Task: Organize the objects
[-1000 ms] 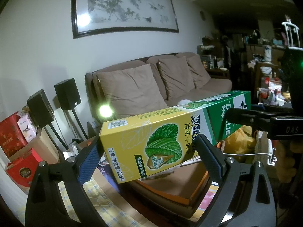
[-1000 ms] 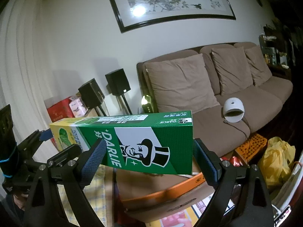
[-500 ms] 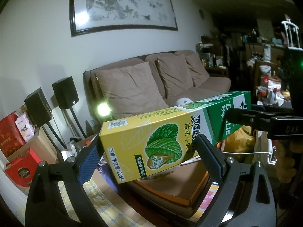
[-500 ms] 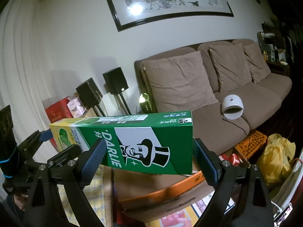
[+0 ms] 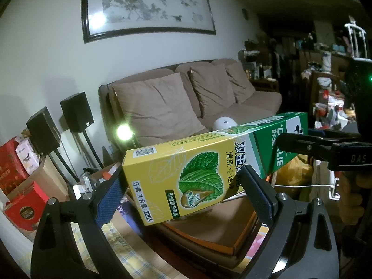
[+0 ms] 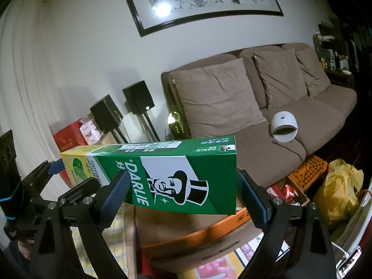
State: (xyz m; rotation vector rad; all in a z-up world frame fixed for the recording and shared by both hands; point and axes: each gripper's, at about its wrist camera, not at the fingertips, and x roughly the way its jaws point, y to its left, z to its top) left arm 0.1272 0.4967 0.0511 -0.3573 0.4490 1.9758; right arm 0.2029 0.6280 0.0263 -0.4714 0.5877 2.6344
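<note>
Behind stands a sofa (image 6: 267,107); you hold the light, stiff box (image 5: 197,176) endwise, each hand-held gripper (image 5: 183,190) (image 6: 182,197) clamping one end.

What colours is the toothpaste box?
The toothpaste box is yellow at one end, green at the other; clearest in the left wrist view.

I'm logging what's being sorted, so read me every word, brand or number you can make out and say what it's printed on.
"DARLIE": green end of the toothpaste box, held by the right gripper.
"225": yellow end of the box, at the left gripper, among Chinese characters.
"DAS": the right gripper's body, left wrist view.
QR code and fine print on the box top: too small.
Red cartons: print blurred.
</note>
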